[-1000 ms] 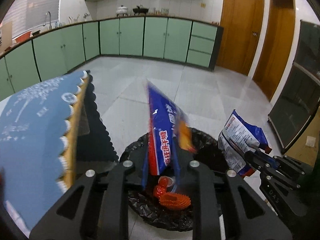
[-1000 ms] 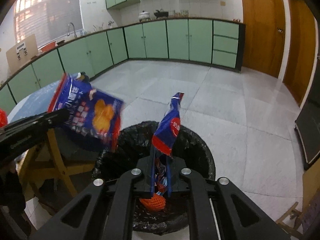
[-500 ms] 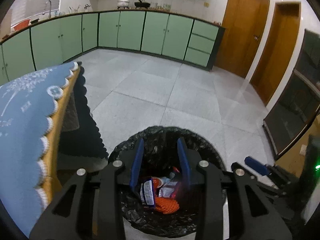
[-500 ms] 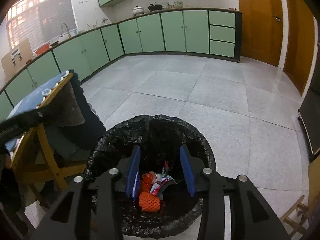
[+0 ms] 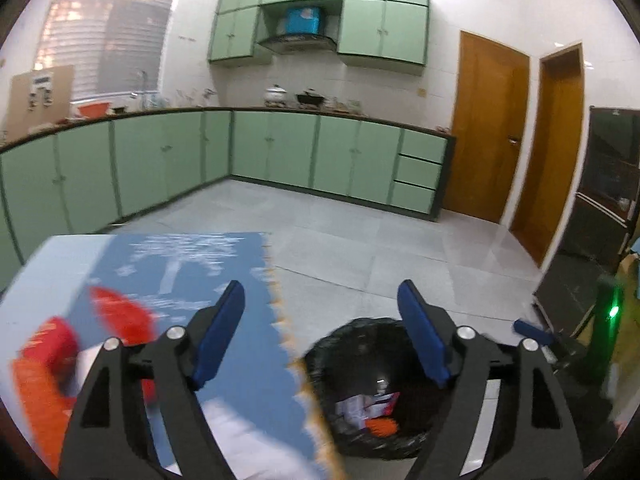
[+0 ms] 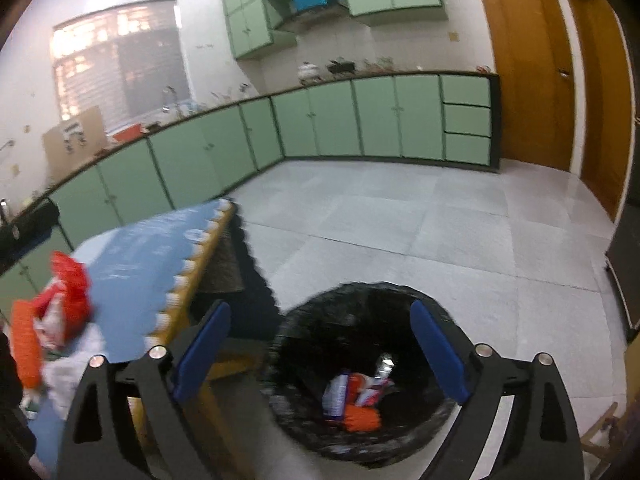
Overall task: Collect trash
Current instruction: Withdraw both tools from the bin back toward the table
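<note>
Kitchen with green cabinets (image 5: 276,152) across the middle of both frames, grey tile floor (image 6: 420,220) below them. Blue-clothed surface (image 5: 240,360) fills lower left of the left wrist view; in the right wrist view it sits at left (image 6: 136,256).

Black-bagged trash bin (image 6: 360,308) on the floor just beside the surface edge, lower centre of the right wrist view, lower centre-right in the left one (image 5: 360,332). Inside: blue-white wrappers (image 6: 338,394) and an orange mesh piece (image 6: 362,418).

Left gripper (image 5: 320,320) angled down, straddling the surface edge and bin rim; jaws wide and opening, nothing between them. Right gripper (image 6: 320,332) angled down over the bin; jaws wide and opening, empty.

Uncollected trash on the surface at lower left: red packaging (image 6: 68,284), orange mesh (image 6: 24,348), white crumpled stuff, possibly tissue, blurred.
</note>
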Available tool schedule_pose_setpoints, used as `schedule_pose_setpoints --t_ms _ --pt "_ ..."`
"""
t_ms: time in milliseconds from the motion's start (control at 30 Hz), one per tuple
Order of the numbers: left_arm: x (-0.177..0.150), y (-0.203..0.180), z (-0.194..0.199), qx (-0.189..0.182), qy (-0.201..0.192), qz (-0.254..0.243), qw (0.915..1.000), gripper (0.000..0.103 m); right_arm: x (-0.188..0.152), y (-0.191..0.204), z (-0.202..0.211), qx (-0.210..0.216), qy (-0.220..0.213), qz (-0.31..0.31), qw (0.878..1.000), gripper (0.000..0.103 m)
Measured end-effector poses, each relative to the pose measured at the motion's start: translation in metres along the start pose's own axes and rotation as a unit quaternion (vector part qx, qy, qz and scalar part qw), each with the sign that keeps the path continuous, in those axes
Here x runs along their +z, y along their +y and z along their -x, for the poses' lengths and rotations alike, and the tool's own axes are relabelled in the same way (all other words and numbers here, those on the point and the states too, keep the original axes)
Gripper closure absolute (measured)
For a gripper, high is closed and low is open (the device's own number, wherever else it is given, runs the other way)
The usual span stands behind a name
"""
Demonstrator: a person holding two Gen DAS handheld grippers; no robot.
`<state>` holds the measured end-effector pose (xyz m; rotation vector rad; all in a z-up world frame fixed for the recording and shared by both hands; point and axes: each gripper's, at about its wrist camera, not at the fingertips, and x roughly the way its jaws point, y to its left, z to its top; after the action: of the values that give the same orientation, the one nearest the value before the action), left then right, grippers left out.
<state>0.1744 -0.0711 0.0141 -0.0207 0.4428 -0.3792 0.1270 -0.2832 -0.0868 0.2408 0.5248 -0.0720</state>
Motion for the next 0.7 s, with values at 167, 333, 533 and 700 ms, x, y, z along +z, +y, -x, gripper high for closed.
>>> schedule_pose_setpoints --t_ms 167,333,533,700 --pt "-0.009 0.046 0.059 0.068 -0.010 -0.004 0.9977 0.025 0.004 0.058 0.022 0.044 -0.010 0.022 0.999 0.011" --pt "-0.023 0.087 0.103 0.128 -0.009 0.002 0.9917 0.023 -0.004 0.117 0.030 0.079 -0.009 0.042 0.996 0.011" --pt "-0.052 0.132 0.118 0.167 0.036 0.033 0.9847 0.023 -0.023 0.160 0.028 0.090 0.003 0.058 0.994 0.011" --pt "-0.069 0.150 0.114 0.158 0.062 0.058 0.9838 0.023 -0.039 0.176 0.025 0.082 0.013 0.062 0.995 0.011"
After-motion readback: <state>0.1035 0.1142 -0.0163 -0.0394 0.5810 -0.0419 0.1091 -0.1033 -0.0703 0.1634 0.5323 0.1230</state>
